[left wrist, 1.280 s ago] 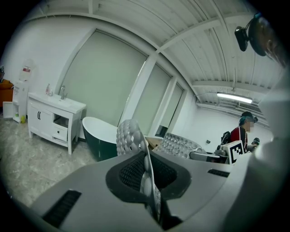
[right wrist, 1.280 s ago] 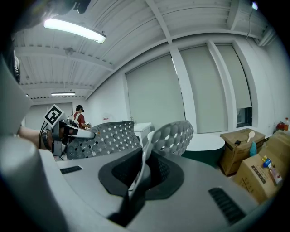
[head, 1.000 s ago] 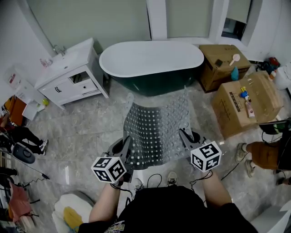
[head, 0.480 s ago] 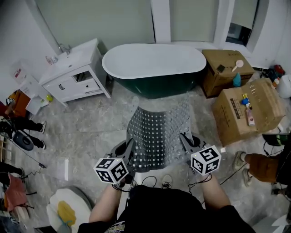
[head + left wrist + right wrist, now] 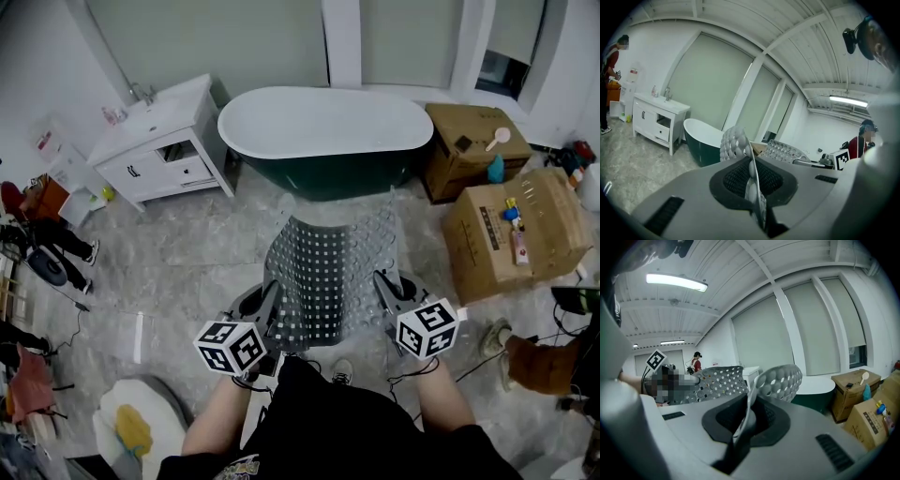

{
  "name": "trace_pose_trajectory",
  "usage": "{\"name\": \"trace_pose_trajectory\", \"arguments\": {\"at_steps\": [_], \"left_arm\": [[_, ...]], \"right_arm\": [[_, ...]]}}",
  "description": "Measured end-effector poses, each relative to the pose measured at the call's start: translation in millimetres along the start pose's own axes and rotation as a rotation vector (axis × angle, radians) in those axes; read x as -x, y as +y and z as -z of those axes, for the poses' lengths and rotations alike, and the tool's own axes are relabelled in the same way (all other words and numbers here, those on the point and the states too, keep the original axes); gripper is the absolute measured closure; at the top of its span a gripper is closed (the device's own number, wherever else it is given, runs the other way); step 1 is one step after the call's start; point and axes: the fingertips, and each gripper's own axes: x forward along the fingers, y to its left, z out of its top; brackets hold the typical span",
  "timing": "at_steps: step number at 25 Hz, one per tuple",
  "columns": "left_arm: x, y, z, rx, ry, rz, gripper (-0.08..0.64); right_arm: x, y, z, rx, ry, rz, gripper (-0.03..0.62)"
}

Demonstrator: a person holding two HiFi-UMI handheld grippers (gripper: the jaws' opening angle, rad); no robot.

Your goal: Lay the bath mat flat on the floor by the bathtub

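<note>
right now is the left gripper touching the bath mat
Touching. The left gripper view shows the left gripper shut on the bath mat, with the mat's edge pinched between its two jaws.

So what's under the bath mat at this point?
Only grey floor shows around the bath mat, held up at its near end by the left gripper and right gripper. The patch directly beneath is covered by the mat.

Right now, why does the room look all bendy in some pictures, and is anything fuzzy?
Left gripper view and right gripper view: wide-angle lenses bow the ceiling beams and window frames, with black corners; the bath mat edge nearest the lens is slightly soft. Right gripper view: the ceiling lamp glares. Head view: sharp, evenly lit, the bathtub barely warped.
</note>
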Motion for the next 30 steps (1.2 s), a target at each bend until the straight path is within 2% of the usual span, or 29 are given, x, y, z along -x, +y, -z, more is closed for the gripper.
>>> {"name": "trace_pose_trajectory", "arguments": {"at_steps": [6,12,20,30], "left_arm": [[-16,14,-5,0.009,-0.021,0.013,0.531],[-40,44,-19,0.019,-0.02,0.046,0.531],[-74,124,-56,0.036,-0.008,0.054,0.531],[-118,217,-96,0.027,0.013,0.027,0.531]], "right_arm": [[-14,-7,-4,0.042,0.004,0.01,0.559],[-46,-13,-11,0.068,0.018,0.042,0.558],[-129,-18,-30,0.048,0.046,0.084,0.56],[-239,-25,-35,0.042,0.101,0.072,0.559]]}}
